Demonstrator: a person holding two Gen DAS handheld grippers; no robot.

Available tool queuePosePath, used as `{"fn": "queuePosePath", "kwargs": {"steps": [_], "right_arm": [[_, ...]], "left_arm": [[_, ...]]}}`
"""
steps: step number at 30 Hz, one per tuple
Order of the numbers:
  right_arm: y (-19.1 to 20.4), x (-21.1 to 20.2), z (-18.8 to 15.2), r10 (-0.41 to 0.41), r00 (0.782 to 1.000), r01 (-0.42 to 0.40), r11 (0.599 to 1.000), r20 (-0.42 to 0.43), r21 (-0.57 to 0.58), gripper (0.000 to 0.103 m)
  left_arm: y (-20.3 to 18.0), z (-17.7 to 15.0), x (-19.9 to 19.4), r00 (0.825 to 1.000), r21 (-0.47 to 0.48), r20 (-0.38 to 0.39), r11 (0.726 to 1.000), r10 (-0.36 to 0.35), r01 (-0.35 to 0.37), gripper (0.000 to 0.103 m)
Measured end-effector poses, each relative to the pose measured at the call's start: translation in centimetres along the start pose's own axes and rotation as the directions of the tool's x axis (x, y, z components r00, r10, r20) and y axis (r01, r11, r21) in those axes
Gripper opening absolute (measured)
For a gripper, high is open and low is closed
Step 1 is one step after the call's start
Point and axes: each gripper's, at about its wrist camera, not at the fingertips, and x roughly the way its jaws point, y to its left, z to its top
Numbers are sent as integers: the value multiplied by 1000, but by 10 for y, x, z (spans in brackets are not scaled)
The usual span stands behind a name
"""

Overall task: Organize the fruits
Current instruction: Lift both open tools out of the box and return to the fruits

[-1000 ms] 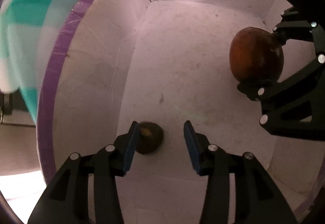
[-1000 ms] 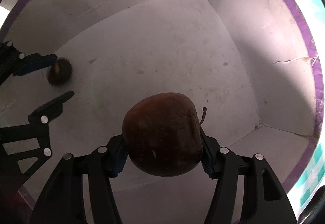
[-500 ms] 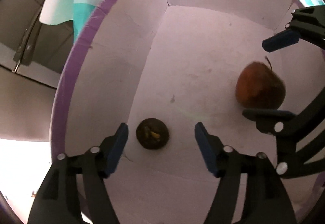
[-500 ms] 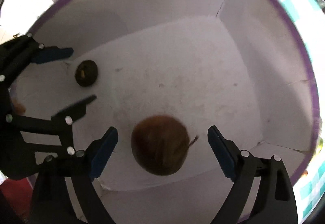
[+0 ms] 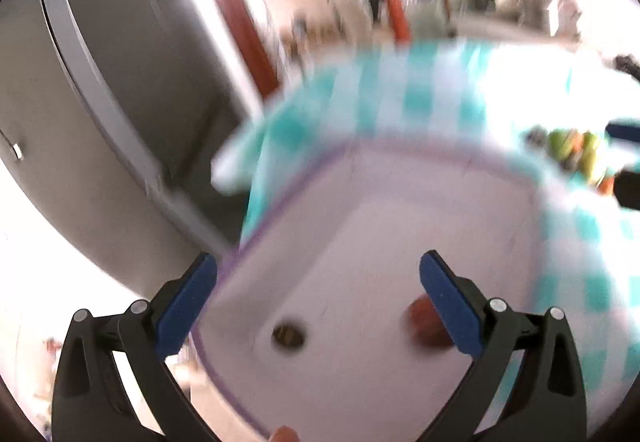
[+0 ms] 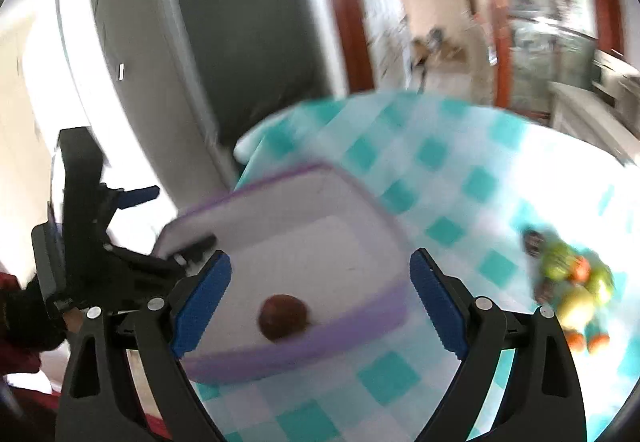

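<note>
A white box with a purple rim [image 5: 304, 177] [image 6: 384, 306] stands on the teal checked tablecloth. Inside lie a red-brown apple [image 6: 283, 317], also in the left wrist view [image 5: 424, 322], and a small dark fruit [image 5: 288, 334]. My left gripper [image 5: 318, 306] is open and empty, raised above the box; it also shows at the left of the right wrist view [image 6: 172, 217]. My right gripper [image 6: 320, 302] is open and empty, raised above the box's near side. A pile of green, yellow and orange fruits [image 6: 572, 286] lies on the cloth to the right, also in the left wrist view [image 5: 576, 153].
The box sits near the table's left edge. A grey curved fridge door [image 5: 100, 121] [image 6: 160, 61] stands beyond that edge. Checked cloth [image 6: 460, 181] stretches between the box and the fruit pile. The views are motion-blurred.
My right gripper opened and let the apple go into the box. Both grippers then rose up and out of the box, so the table and room came into view.
</note>
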Motion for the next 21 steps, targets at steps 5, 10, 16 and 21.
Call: {"fn": "queuePosePath", "kwargs": {"steps": [5,10,16,21], "right_arm": [[-99,-46,-56,-196,953,257,926,-232,275,88],[-167,-86,-120,-328,894,435,800,-306,414,85],[-212,-116,-186,-396,822,560,692,-410,455,85],[-212,-130,-198,-514,798,602,686,-314,409,86]], "left_arm": [[-107,38,-50,991,18,24,991,-131,131,102],[-206,27,-8,909,64,-241,929,-341,365,102],[-302,-13,23,860,208,-311,854,-404,476,102],[-364,-23,36,878,328,-253,818,-407,473,102]]}}
